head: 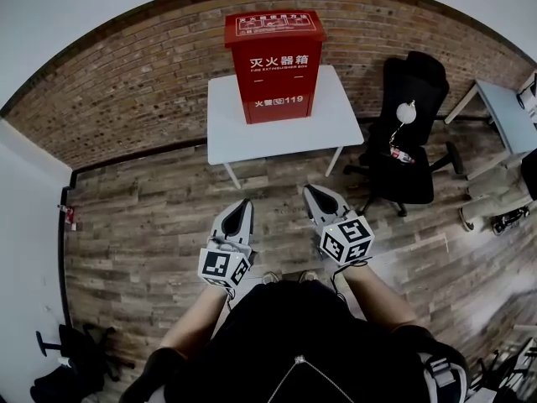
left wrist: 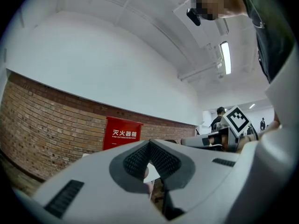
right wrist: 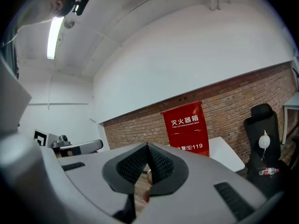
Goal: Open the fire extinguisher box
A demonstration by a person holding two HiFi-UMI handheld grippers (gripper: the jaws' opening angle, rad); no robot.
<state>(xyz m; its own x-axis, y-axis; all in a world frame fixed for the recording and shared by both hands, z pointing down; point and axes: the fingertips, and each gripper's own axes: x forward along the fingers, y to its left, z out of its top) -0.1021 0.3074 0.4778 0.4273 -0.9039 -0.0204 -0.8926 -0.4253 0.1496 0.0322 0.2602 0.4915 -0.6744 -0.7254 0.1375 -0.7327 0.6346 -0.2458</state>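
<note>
Closest in, the person's black top [head: 294, 342] filled the bottom of the head view, with a forearm reaching forward on each side of it. Just beyond, the light-grey left gripper [head: 244, 203] and the light-grey right gripper [head: 310, 191] hung side by side over the brown wooden plank floor [head: 143, 225], well apart from each other and pointing toward the table. Each carried its cube with black-and-white square markers at the rear. In both gripper views the dark ribbed pads met at the tips, so both pairs of jaws were pressed together with nothing between them. Farther out stood a white rectangular table [head: 340, 117] on thin white legs, well apart from both grippers. The red metal fire extinguisher box [head: 275, 65], printed with white characters, stood upright on it toward the back edge, its lid down and its front closed, with neither gripper touching it. To the right of the table sat a black office chair [head: 409, 145] with a small plastic bottle [head: 401, 155] lying on its seat. Behind everything ran a red-brown brick wall [head: 126, 82], white above.
</note>
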